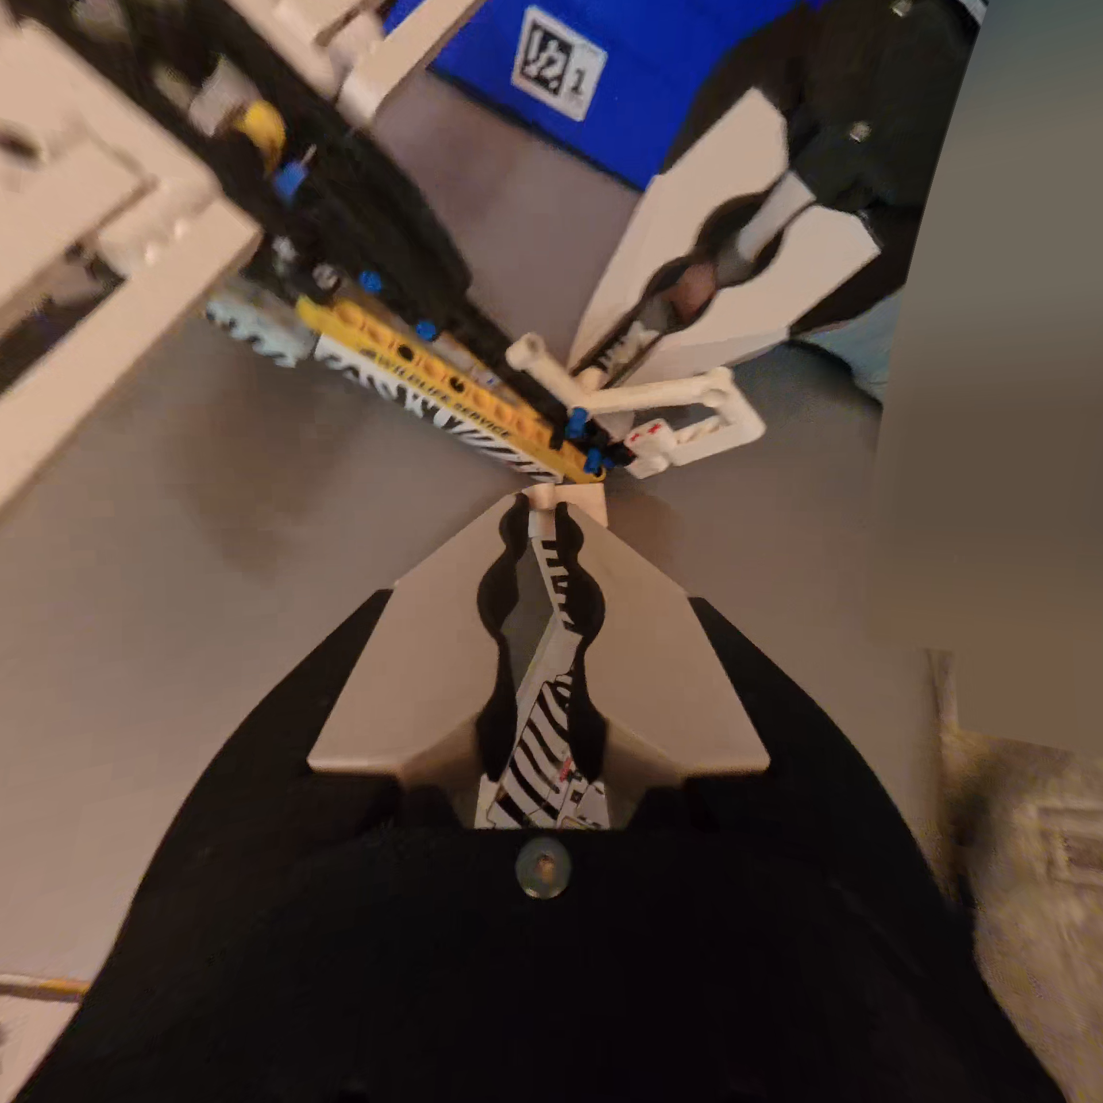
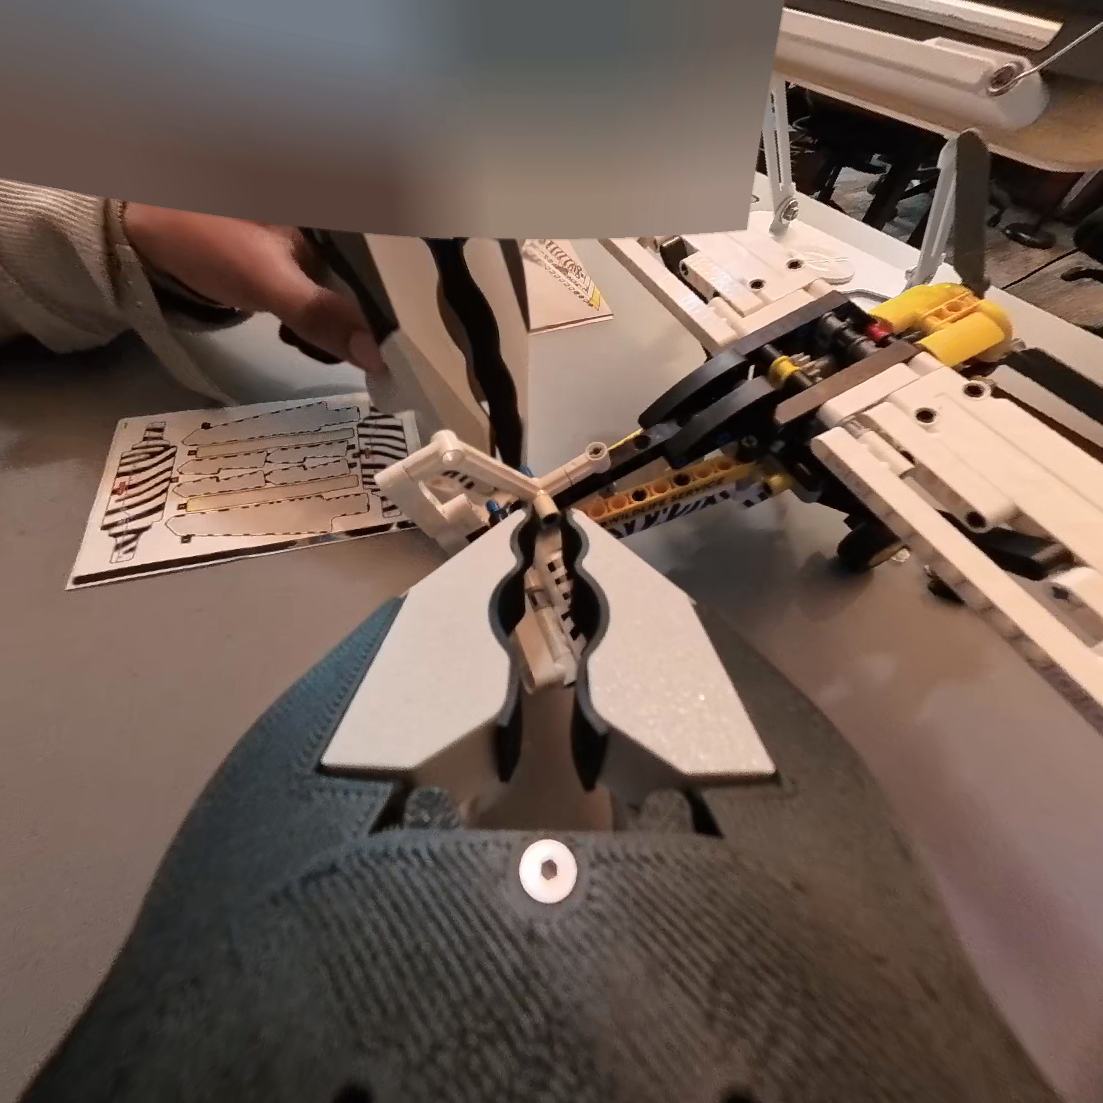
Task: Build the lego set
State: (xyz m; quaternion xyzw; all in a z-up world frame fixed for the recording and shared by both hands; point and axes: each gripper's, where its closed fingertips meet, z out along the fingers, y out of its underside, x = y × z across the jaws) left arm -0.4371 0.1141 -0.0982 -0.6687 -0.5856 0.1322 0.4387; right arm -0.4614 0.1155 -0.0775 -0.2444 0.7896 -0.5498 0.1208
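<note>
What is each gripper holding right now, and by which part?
The left gripper pinches a zebra-striped panel along its length; the right gripper clamps a white striped fin at the model's tail.

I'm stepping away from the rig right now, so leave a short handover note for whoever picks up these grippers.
Left gripper: shut on a zebra-striped panel, its tip against the model's tail end.
Right gripper: shut on a striped white piece at the white three-armed tail rotor.
The lego helicopter lies on the grey table; the sticker sheet, mostly peeled, lies beside it.
Done: main body with yellow beam built.
Left: tail panels look not yet seated; keep both grips until they are.
</note>
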